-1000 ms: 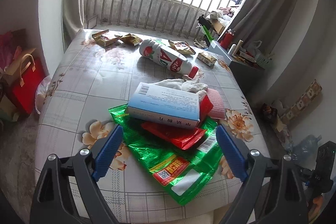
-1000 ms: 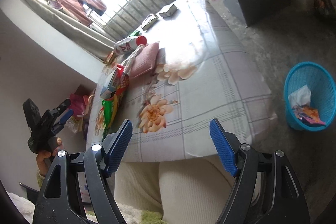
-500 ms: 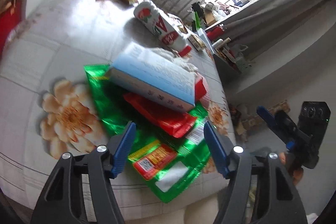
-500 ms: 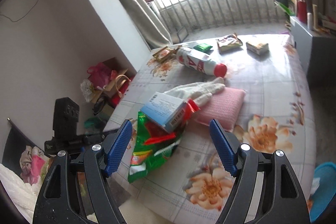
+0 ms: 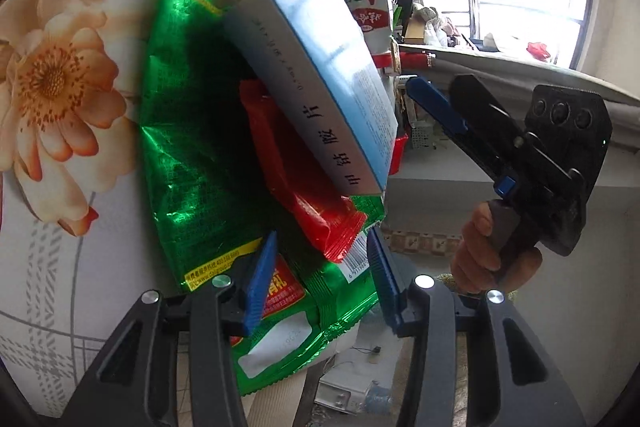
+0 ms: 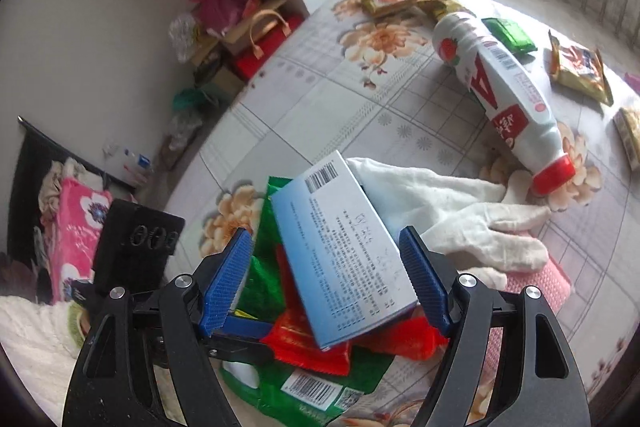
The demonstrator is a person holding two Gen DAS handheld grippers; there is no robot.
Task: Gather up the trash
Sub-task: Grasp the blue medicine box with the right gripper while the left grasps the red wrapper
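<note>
Change: the left claw has dropped from well above the heap to the table's near edge, rolled over, and its jaws have just been closing, with the near end of the green bag and the red packet between them.
Left claw: half-closed; I cannot tell whether the pads press the foil yet, so I read it as not yet a firm grip.
Right claw: swung in from beside the table to above the same heap; jaws wide, gripping nothing.
Meaning: both claws now meet on one pile; picking it up looks about to begin.
Box: lies between the right claw's fingers, below them, on top of the red packet.
Bottle: far ahead of the right claw, lying flat.
Glove: just ahead-right of the right claw.
</note>
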